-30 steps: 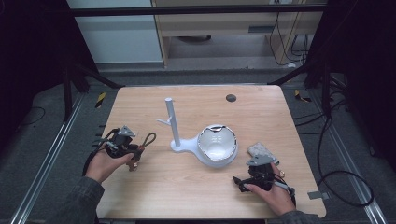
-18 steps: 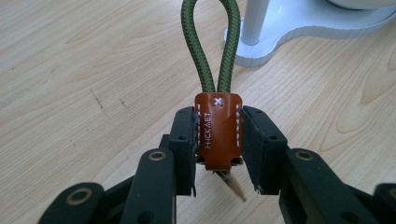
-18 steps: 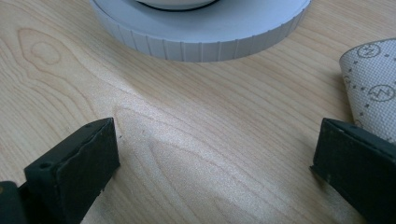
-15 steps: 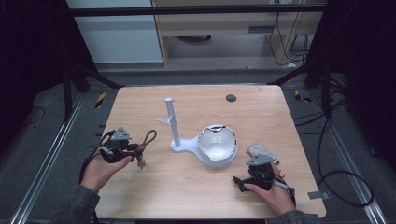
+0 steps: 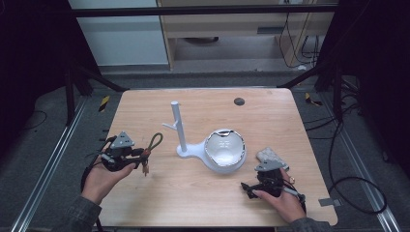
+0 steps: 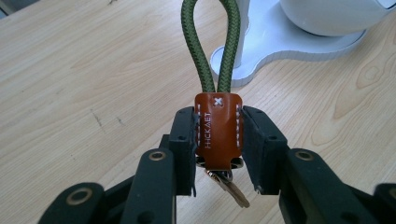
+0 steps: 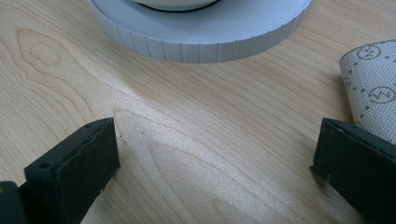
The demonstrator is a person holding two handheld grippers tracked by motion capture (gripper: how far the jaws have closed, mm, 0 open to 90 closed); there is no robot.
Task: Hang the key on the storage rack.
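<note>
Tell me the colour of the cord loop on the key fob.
Olive green, braided; the cord loop shows best in the left gripper view.

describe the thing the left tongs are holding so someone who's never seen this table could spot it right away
Start at the wooden table and find the white stand with its upright post near the middle. Left of it, the left tongs grip a key strap: a green cord loop in a brown leather tab, the one green and brown thing there.

The brown leather tab (image 6: 218,128) of the key strap carries the stamped word "HICKAET", running lengthwise along its left side, and a small white stitched "X" near its top edge. The pale cloth (image 7: 371,84) bears printed circles, each with an "N"-like zigzag mark inside.
</note>
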